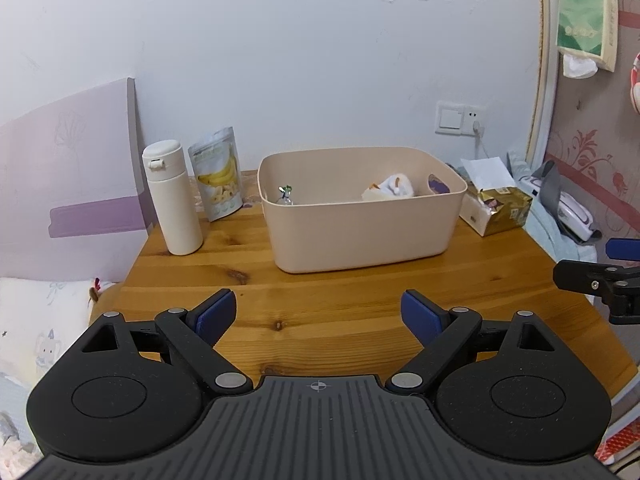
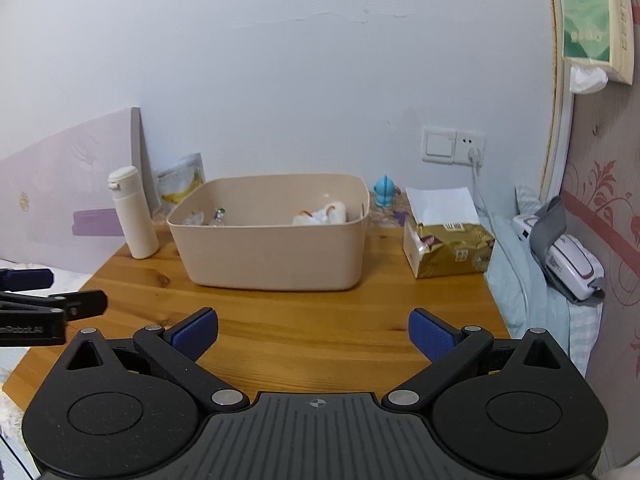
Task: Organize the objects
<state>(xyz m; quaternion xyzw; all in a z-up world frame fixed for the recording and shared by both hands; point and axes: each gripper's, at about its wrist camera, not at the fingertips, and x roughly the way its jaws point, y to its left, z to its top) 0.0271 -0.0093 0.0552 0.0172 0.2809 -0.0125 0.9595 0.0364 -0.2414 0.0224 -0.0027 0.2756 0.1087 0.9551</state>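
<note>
Both grippers [image 1: 318, 312] [image 2: 314, 332] spread wide, holding nothing, facing the bin [image 1: 360, 236].
The flask [image 1: 172, 200] looks rigid, smooth, likely slippery; best gripped mid-body.

A bin [image 1: 360, 220] stands on the far middle of the table [image 1: 320, 300]. To its left a bottle [image 1: 172, 200] stands upright, with a snack pouch [image 1: 218, 176] just behind and right of it, leaning near the wall. Inside the bin lie a small bottle [image 1: 285, 196] at the left and a soft toy [image 1: 390, 188] toward the right. Right of the bin sits a tissue pack [image 2: 448, 246]. Behind the bin's far right corner stands what may be a small figurine [image 2: 385, 194]. Both grippers are over the near table edge, the left gripper [image 1: 318, 312] left of the right gripper [image 2: 314, 330].
</note>
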